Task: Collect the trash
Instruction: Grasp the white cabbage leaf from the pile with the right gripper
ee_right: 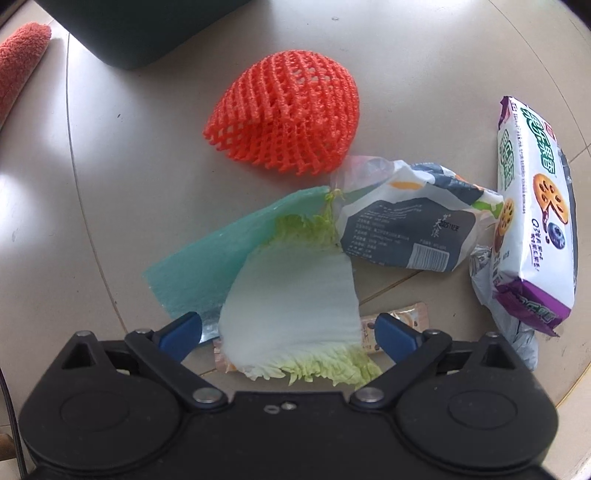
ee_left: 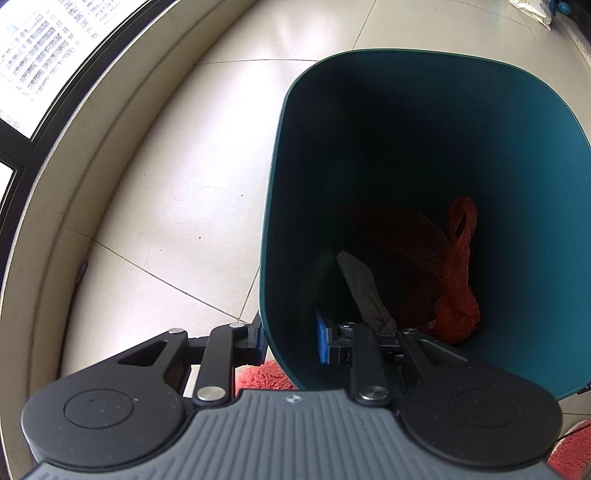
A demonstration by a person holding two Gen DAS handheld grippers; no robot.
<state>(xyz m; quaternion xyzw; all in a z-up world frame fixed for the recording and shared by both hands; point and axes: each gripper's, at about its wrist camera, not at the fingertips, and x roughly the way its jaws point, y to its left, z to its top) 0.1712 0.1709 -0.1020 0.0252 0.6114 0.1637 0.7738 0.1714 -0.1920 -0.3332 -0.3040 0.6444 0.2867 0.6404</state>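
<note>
My left gripper (ee_left: 291, 341) is shut on the near wall of the teal trash bin (ee_left: 517, 166), one blue pad inside and one outside. Down in the bin lie a red plastic bag (ee_left: 458, 280) and a grey crumpled wrapper (ee_left: 364, 291). My right gripper (ee_right: 288, 332) points down at the floor, open, its blue fingers on either side of a cabbage leaf (ee_right: 291, 291) without pressing it. Around the leaf lie a teal sheet (ee_right: 207, 254), an orange foam net (ee_right: 284, 114), a crumpled snack bag (ee_right: 406, 229), a biscuit pack (ee_right: 532, 206) and a thin sachet (ee_right: 410, 314).
The floor is pale tile (ee_left: 166, 184), with a window frame and sill (ee_left: 55, 122) curving along the left. A red fuzzy mat (ee_left: 264, 373) lies by the bin's base and shows again as an edge (ee_right: 18, 66). The bin's dark side (ee_right: 147, 33) stands beyond the net.
</note>
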